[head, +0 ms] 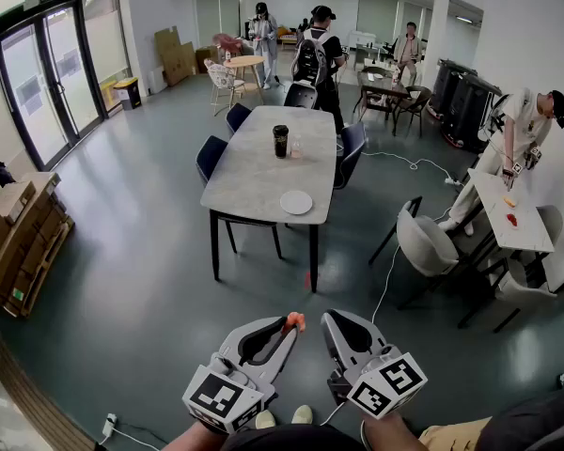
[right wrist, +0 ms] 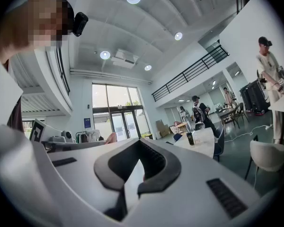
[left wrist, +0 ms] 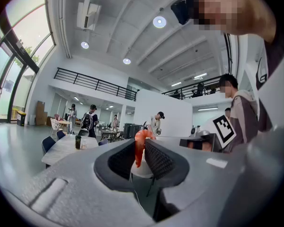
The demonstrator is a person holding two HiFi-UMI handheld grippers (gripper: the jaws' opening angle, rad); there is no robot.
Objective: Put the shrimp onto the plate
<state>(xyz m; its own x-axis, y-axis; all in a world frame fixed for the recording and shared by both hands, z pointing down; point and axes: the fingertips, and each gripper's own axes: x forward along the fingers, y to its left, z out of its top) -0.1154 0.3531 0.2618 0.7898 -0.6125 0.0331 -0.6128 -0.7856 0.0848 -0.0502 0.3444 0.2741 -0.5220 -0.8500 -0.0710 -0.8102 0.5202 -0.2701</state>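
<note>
A: Where is the shrimp (left wrist: 139, 146)?

B: Pinched at the very tips of the left gripper (head: 290, 327), low in the head view, just left of centre. In the left gripper view it hangs upright between the two ribbed pads, and its orange curl pokes out above them.

A: So that gripper is clenched on it?

B: Yes, both pads press its sides. The right gripper (head: 331, 320) sits just beside it, at bottom centre-right. Its tips meet and there is nothing between them (its own view shows only floor and table through the loop the jaws make).

A: And the plate (head: 296, 202)?

B: It is white and round, and it lies near the closer end of the grey table (head: 254, 172) in the middle of the frame. It is well apart from both grippers, with bare floor between.

A: Count things for me.

B: One shrimp, one plate and two grippers. One dark cup (head: 280, 141) stands further up the same table.
</note>
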